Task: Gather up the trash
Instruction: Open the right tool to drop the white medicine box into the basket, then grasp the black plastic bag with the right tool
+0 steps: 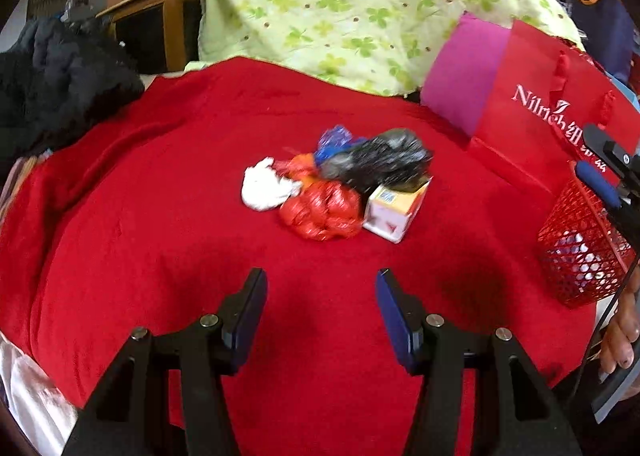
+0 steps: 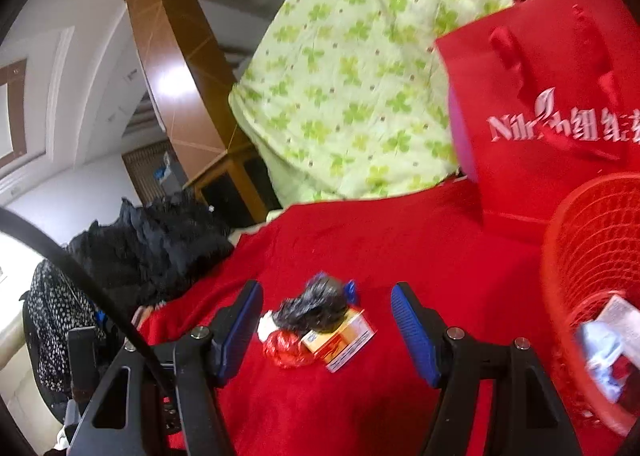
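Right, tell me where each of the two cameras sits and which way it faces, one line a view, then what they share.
Left wrist: sits on the left gripper, looks forward and down over the red cloth at the trash pile; its own open fingers, the right gripper and a hand show.
Right wrist: sits on the right gripper, faces more level across the pile toward the green quilt; its own open fingers show.
Shared: pile, quilt, red paper bag, red mesh basket.

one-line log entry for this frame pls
left claw: open, empty | right claw: open, empty | crumpled trash pile: on red blanket | red mesh plastic basket: holds some trash
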A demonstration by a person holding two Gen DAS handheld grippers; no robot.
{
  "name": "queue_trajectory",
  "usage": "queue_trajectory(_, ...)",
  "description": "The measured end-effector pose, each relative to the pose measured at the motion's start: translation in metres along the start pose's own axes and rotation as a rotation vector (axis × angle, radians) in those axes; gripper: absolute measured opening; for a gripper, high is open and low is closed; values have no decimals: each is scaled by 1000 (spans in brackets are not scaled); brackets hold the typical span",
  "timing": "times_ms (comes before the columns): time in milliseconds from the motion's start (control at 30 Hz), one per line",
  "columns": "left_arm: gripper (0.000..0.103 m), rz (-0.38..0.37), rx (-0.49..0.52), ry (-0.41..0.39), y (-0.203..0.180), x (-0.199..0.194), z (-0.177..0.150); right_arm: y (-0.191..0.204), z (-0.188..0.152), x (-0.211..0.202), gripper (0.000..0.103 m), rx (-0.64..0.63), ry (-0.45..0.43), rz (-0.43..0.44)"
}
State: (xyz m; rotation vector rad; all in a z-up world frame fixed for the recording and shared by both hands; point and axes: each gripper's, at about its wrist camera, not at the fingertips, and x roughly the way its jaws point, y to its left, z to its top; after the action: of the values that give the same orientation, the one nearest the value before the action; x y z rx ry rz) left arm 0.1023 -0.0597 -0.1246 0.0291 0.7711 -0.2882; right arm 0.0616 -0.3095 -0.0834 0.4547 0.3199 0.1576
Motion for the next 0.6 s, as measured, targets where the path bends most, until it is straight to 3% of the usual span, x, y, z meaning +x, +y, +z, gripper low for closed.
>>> queue_trajectory(367,57,1,-81,37,39,27,-18,26,-10,57,71,-48,105,-16)
queue_trajectory(600,57,-10,-100,49,55,38,-28,28,-3,124,71,16,202,-12)
